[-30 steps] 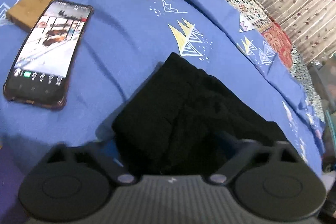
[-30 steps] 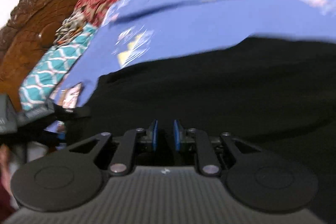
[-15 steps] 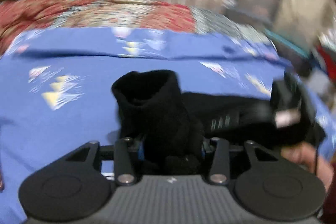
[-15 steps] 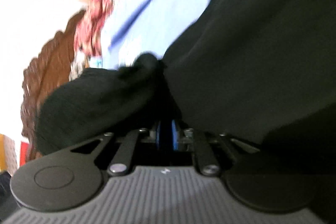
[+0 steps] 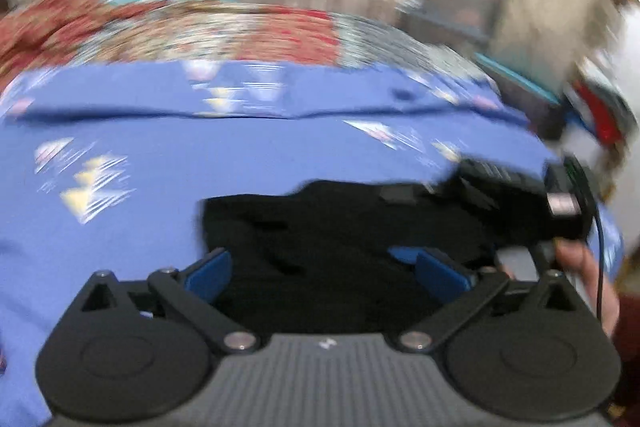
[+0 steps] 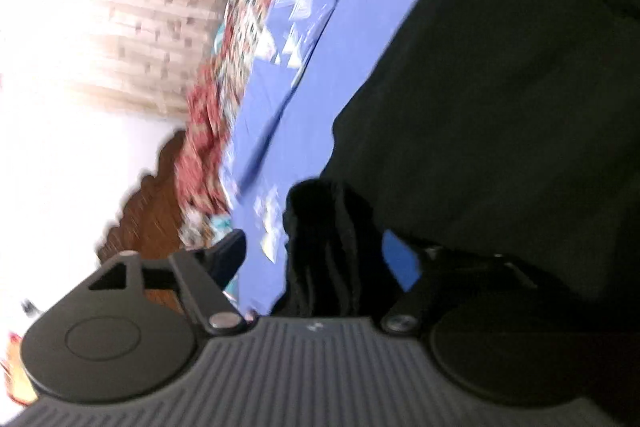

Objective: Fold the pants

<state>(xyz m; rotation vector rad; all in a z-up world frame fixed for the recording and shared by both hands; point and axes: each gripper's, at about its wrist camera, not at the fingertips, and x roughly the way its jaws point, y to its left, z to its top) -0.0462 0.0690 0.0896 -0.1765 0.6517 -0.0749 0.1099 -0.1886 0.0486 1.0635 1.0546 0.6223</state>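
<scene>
1. Black pants (image 5: pixel 344 227) lie on the blue patterned sheet (image 5: pixel 132 251) of the bed, bunched into a compact dark pile, edges look roughly stacked. Fold looks well along; frames too blurred to count layers.
2. Left gripper (image 5: pixel 326 273): jaws opening, spread wide, blue pads (image 5: pixel 210 273) clear of cloth on both sides. Pants sit in front of and between the fingers, not pinched. Likely letting go so the folded layer drops flat.
3. Right gripper (image 6: pixel 316 259): jaws opening too. A ridge of black fabric (image 6: pixel 324 227) stands between the fingers, pads off it as far as I can tell. Camera is rolled sideways, so the bed reads near-vertical in the right wrist view.
4. From the left wrist view, the right gripper body (image 5: pixel 520 203) sits at the far right edge of the pile, person's hand (image 5: pixel 580 275) behind it. Both tools at the same end of the garment: consistent with carrying one edge over together and releasing in sync.
5. Risk, my read: the standing ridge may spring back or snag a pad on retreat; back out along the fingers, not sideways.
6. Headboard (image 6: pixel 148 207) and red patterned bedding (image 5: pixel 172 27) beyond the sheet, well clear of the work.
</scene>
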